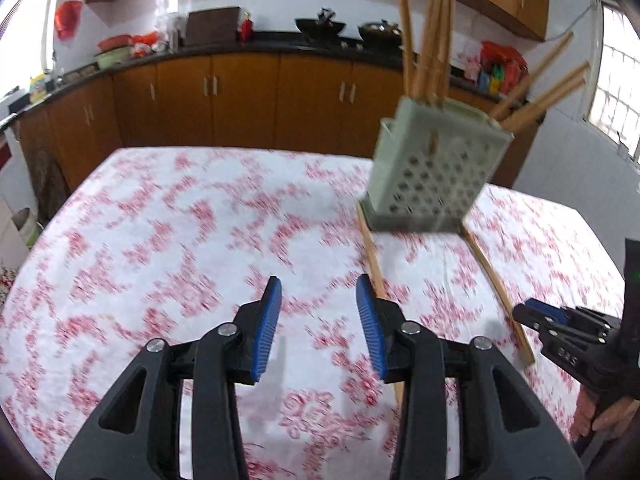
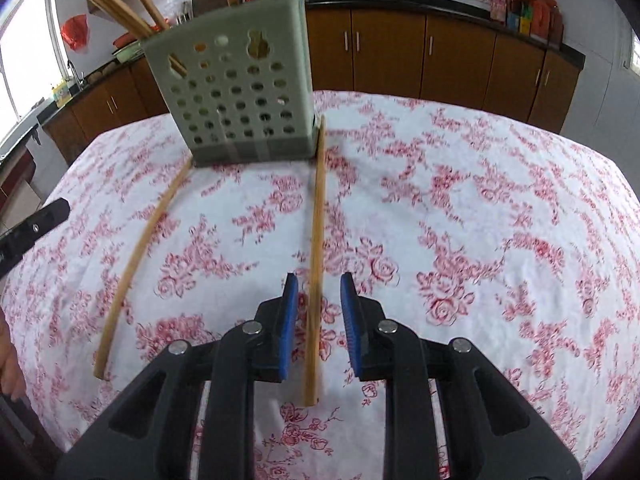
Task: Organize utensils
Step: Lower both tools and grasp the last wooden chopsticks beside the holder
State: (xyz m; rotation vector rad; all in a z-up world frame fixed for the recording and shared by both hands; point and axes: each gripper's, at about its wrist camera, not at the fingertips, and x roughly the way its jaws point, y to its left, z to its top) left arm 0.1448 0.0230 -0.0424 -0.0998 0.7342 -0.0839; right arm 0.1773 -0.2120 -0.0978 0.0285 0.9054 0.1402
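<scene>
- Lying on the table [image 2: 480, 208], under a white cloth printed with red roses, are two loose wooden chopsticks – one [image 2: 316, 264] running straight toward the right tongs [image 2: 319, 286], the other [image 2: 140, 248] off to its left, slightly bowed.
- The far ends of both chopsticks reach the base of a pale green perforated utensil holder [image 2: 240, 100], which stands upright on the table with more chopsticks [image 2: 116, 4] sticking out of its top.
- The right tongs are parted, blue pads on either side of the straight chopstick – not pressing on it.
- The left tongs [image 1: 319, 294] hang released over bare cloth, nothing between them; a chopstick [image 1: 374, 264] passes just beside the right pad.
- Brown kitchen cabinets [image 1: 240, 92] line the back wall.
</scene>
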